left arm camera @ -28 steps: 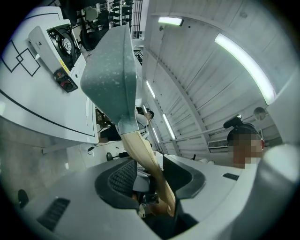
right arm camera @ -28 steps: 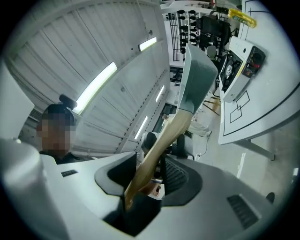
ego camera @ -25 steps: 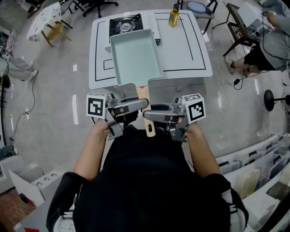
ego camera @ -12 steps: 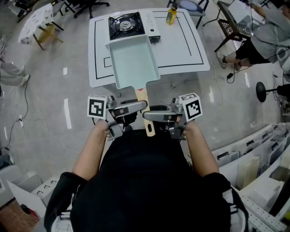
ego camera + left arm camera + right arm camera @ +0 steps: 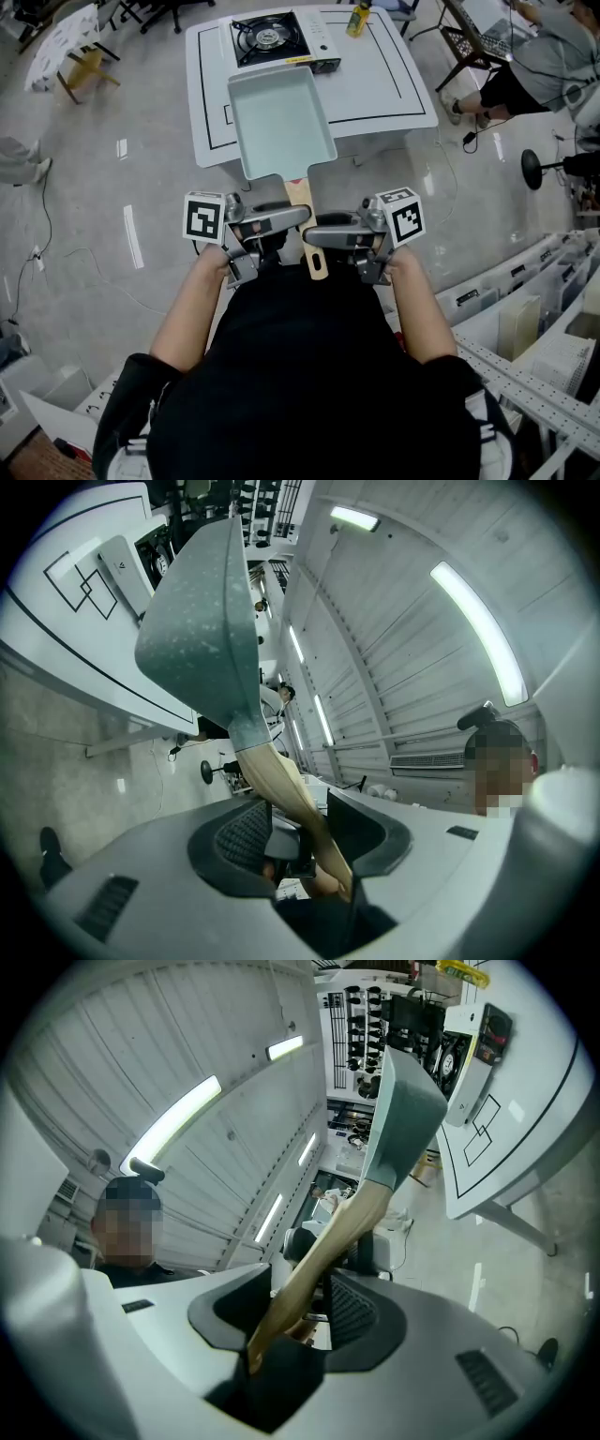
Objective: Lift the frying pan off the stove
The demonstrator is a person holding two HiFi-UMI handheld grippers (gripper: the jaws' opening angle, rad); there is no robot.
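Observation:
A pale teal rectangular frying pan [image 5: 279, 117] hangs level in the air over the front half of the white table [image 5: 394, 84]. It is clear of the black gas stove [image 5: 270, 36] at the table's back. Its wooden handle [image 5: 298, 191] points toward me. My left gripper [image 5: 292, 217] and right gripper [image 5: 317, 234] close on that handle from opposite sides. In the left gripper view, the handle [image 5: 281, 780] runs between the jaws up to the pan's underside [image 5: 202, 630]. The right gripper view shows the handle [image 5: 328, 1241] clamped the same way below the pan [image 5: 403, 1110].
A yellow bottle [image 5: 357, 19] stands at the table's far edge. A seated person [image 5: 534, 56] is at the back right, near a black round base [image 5: 532, 169]. A yellow stool [image 5: 80, 61] is at the back left. Shelving [image 5: 525, 319] lines my right.
The pan has drawn back toward me: it overlapped the stove before, and now the whole burner shows. Both grippers keep their hold on the handle.

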